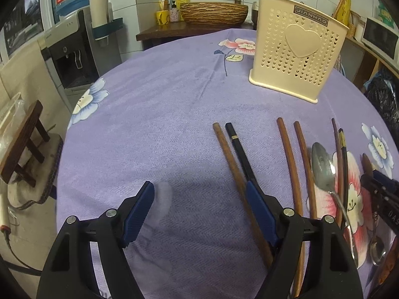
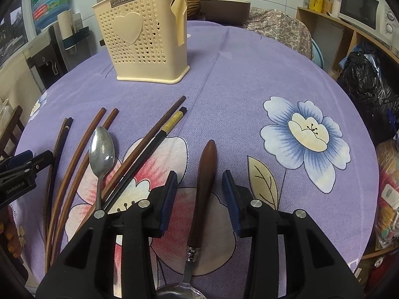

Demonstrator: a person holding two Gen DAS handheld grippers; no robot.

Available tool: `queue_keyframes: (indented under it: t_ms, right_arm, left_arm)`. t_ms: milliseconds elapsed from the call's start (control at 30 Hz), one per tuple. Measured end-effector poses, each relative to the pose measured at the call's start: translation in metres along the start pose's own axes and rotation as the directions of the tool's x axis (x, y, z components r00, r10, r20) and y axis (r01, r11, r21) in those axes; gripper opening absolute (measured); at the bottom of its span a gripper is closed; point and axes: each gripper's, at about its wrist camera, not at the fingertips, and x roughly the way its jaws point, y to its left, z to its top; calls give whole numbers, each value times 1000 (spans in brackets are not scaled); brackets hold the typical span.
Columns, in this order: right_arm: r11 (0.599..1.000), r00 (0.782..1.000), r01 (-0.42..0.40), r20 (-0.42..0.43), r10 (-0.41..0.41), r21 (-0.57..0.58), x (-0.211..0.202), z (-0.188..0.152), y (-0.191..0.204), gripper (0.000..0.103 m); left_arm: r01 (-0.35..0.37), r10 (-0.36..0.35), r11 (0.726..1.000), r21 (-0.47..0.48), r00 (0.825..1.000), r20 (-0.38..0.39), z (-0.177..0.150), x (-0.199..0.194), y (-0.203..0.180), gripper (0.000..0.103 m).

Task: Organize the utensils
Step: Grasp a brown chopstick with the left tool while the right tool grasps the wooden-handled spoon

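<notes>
The right gripper [image 2: 199, 194] hung over the wooden-handled spoon [image 2: 204, 189], pads apart on either side, not touching it. The left gripper [image 1: 199, 211] gaped wide over the cloth beside the chopsticks [image 1: 239, 169], holding nothing. The holder [image 2: 142, 37] stood well beyond, upright. Looked like the pickup stage: next, the right jaws needed to pinch that handle squarely.
</notes>
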Motion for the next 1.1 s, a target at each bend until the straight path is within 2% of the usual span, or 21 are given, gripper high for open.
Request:
queue_keyframes:
  t_ms: [133, 300, 467, 533, 600, 700, 800, 933, 967, 1100]
  right_arm:
    - [1000, 1000, 3, -5, -3, -2, 2, 1, 2, 42]
    - [1000, 1000, 4, 0, -4, -4, 1, 0, 3, 45]
    - [1000, 1000, 4, 0, -4, 4, 1, 0, 3, 45]
    - [1000, 1000, 4, 0, -4, 4, 1, 0, 4, 47]
    - [1000, 1000, 6, 0, -6, 2, 2, 0, 5, 48]
    - [1000, 1000, 3, -1, -3, 6, 2, 1, 4, 48]
    - [1000, 1000, 4, -4, -4, 12, 3, 3, 3, 48]
    - [1000, 1000, 15, -6, -15, 13, 6, 6, 3, 46]
    - [1000, 1000, 20, -4, -20, 10, 7, 7, 4, 45]
    - [1000, 1000, 27, -3, -27, 9, 9, 11, 0, 25]
  left_arm:
    - [13, -14, 1000, -25, 1000, -25, 8, 6, 4, 75]
    - [26, -26, 1000, -10, 999, -46, 15, 13, -6, 71]
    - [-2, 1, 1000, -9, 999, -46, 17, 17, -9, 70]
    - [0, -1, 1000, -9, 999, -46, 25, 21, -11, 66]
    - [2, -2, 1000, -3, 999, -49, 32, 24, -15, 51]
    - [7, -6, 1000, 22, 999, -46, 36, 24, -25, 34]
    - [8, -7, 999, 38, 999, -42, 33, 22, -30, 24]
    - [19, -17, 999, 36, 999, -50, 36, 23, -32, 17]
    - [20, -18, 999, 38, 999, -51, 37, 24, -32, 15]
    - [19, -17, 999, 44, 999, -49, 41, 27, -35, 11]
